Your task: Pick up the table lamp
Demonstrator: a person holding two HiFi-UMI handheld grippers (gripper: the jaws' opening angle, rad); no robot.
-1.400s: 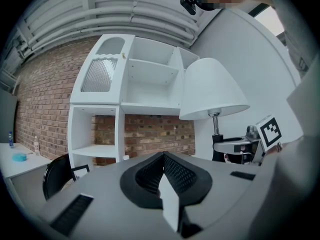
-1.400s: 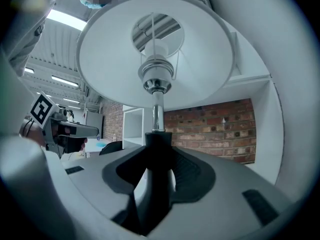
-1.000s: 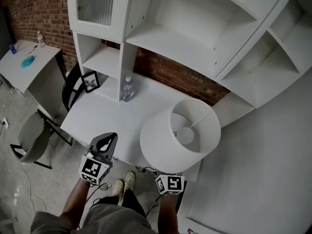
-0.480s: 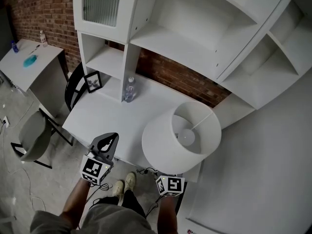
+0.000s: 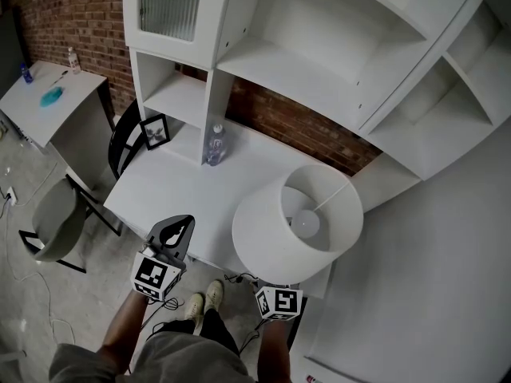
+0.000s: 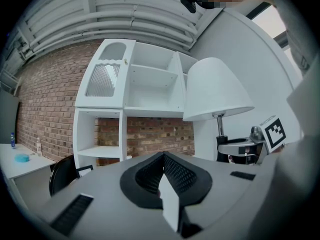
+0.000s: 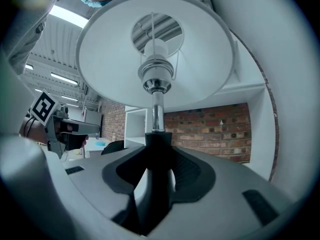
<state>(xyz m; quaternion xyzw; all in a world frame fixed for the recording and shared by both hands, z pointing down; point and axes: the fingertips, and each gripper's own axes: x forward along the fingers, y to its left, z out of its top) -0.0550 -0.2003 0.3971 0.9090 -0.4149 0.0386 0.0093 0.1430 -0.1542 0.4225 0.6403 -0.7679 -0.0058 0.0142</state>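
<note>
Your right tool (image 7: 157,156) is clamped tight on the dark lower stem of the white table lamp with a wide round shade (image 5: 297,223). The lamp stands upright at the lower middle of the head view. Its shade covers the tool's jaws and part of the front edge of the white desk (image 5: 172,186), and its foot is hidden from every view.

Your left tool (image 5: 176,233) hangs at the lower left of the frame, just off the desk's front edge and well apart from the lamp. Its jaws are pressed together with nothing between them.

Toward the back of the desk, a clear plastic bottle (image 5: 212,145) stands against a post of the white shelf unit (image 5: 267,58). A small black picture frame (image 5: 154,132) leans further left.
</note>
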